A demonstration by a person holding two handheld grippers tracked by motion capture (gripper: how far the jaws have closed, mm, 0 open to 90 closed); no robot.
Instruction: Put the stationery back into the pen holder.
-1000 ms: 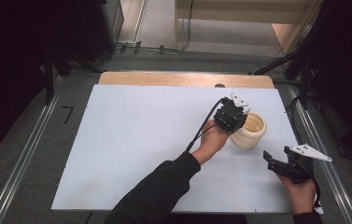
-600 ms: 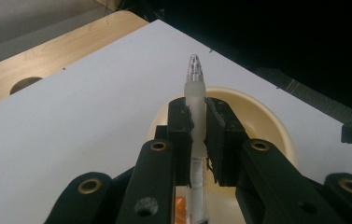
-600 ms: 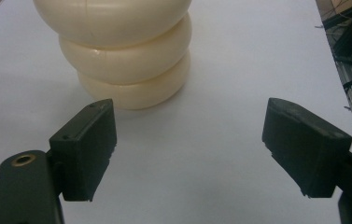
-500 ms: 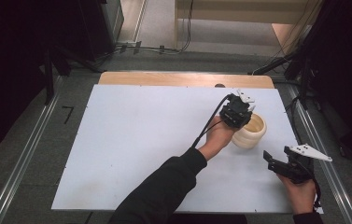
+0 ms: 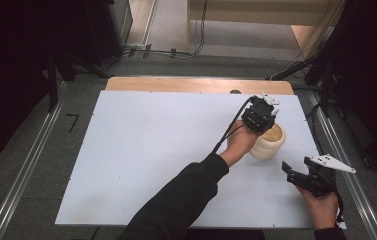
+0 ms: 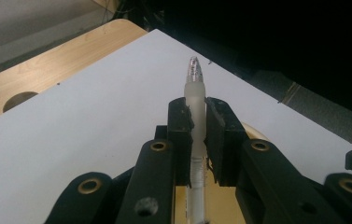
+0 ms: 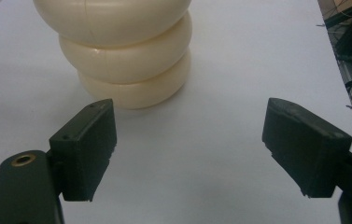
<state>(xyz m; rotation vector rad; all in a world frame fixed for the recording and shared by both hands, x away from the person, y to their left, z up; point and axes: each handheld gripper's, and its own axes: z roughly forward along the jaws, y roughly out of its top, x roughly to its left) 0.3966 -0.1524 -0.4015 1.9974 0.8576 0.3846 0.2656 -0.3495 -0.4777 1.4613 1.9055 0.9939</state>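
Since a second ago the left gripper (image 5: 261,116) has shifted slightly farther over the cup (image 5: 270,143). On the white table (image 5: 146,150), the cream cup has three stacked bulging rings. Above it, the left jaws clamp a frosted pen (image 6: 195,112). The right gripper (image 7: 190,149), jaws spread wide and empty, faces the cup from nearby.

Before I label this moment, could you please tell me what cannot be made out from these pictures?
- Inside of the cream ribbed pot: high view, covered by the left gripper above it.
- Lower end of the pen: left gripper view, hidden between the black jaws and cut off by the bottom edge.
- Top of the pot: right gripper view, cut off by the upper edge.
- Print on the pen's barrel: too small and blurred.
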